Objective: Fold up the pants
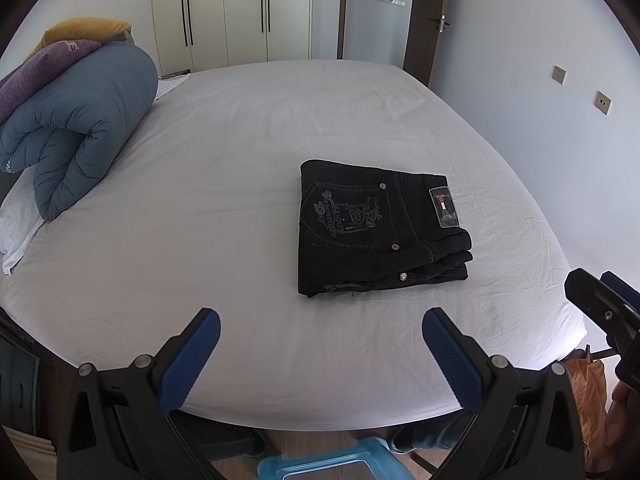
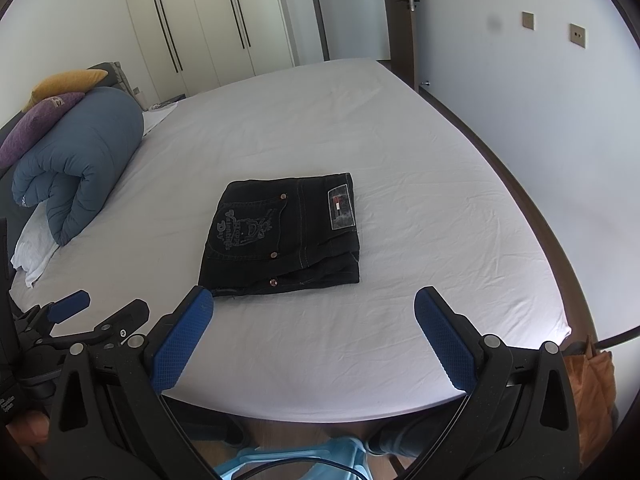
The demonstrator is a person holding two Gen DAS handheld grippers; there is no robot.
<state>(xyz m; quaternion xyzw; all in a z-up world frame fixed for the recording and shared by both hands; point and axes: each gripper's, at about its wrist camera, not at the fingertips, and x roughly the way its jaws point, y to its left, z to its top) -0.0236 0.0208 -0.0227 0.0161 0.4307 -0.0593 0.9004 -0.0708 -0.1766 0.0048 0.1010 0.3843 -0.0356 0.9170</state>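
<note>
Black denim pants lie folded into a compact rectangle on the white bed sheet, back pocket embroidery and waistband label facing up. My left gripper hovers open above the bed's near edge, short of the pants, nothing between its blue pads. My right gripper is also open and empty, just in front of the folded stack's near edge. Each gripper shows at the side of the other's view: the right one, the left one.
A rolled blue duvet with purple and yellow pillows lies at the left head of the bed. Wardrobe doors stand behind; a wall runs along the right. A light blue stool sits on the floor below.
</note>
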